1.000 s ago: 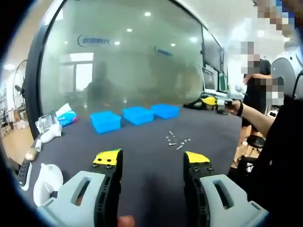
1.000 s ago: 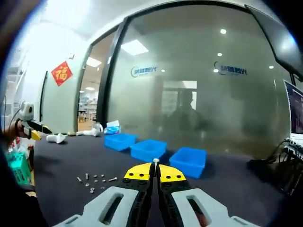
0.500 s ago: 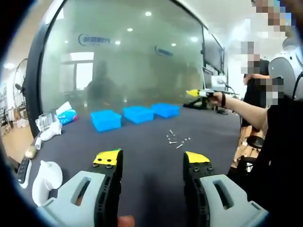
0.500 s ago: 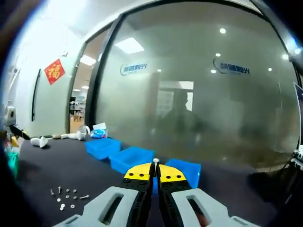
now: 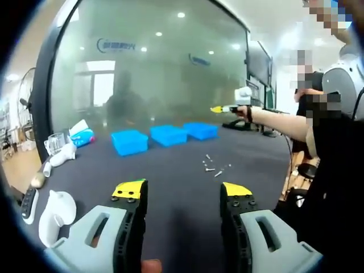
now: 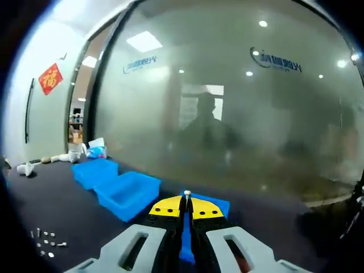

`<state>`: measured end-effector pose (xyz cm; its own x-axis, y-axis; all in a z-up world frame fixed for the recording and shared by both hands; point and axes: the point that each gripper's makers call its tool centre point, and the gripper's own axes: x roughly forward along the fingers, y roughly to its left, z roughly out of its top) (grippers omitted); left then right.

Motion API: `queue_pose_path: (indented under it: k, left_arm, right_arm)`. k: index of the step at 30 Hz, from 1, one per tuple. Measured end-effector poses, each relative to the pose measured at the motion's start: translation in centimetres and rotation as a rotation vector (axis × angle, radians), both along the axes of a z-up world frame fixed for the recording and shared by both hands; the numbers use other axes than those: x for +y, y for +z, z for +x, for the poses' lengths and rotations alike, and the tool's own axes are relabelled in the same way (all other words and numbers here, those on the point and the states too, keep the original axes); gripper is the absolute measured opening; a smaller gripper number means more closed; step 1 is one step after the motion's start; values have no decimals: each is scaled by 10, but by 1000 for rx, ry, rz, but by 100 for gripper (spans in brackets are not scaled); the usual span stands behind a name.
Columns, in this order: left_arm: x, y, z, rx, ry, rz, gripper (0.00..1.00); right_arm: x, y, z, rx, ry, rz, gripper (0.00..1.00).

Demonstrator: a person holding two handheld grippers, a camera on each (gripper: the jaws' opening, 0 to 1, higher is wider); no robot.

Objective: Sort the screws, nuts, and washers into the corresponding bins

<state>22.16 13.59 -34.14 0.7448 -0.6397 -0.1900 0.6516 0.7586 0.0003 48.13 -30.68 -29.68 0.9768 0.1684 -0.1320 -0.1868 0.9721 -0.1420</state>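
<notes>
Small silvery screw sits pinched upright between the yellow tips of the right gripper, jaws clenched on it, head poking just above the tips. Screw looks metallic, shiny, short; too small to read the thread. Right gripper hangs over the nearest of three blue bins, which are shallow, rectangular, smooth plastic with a thin rim. Another bin lies beyond it to the left, a third partly hidden behind the jaws.

In the left gripper view the three bins stand in a row on the dark matte surface, against a frosted glass wall with faint blue lettering. A loose heap of screws, nuts and washers lies on the surface in front of the bins, nearer the right bin, well apart from it; pieces are tiny, pale metal, blurred. Same heap shows in the right gripper view, left of the bins.

Left gripper jaws released, wide gap, nothing between them; grey plastic bodies, black fingers, yellow tips. Right gripper also shows here, held by an outstretched arm above the bins.

White glossy objects and a clear cup left of the bins.
</notes>
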Motion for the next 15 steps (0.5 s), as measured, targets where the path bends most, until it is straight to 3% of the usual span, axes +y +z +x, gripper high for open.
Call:
queue_pose_path:
  k: [7,15]
  left_arm:
    - [0,1,-1,0,6,-1,50]
    - [1,4,-1,-6,13,-2,50]
  right_arm:
    - [1,-18,24,63,-4,-17,1]
    - [2,-19,31,79,-14,5,1]
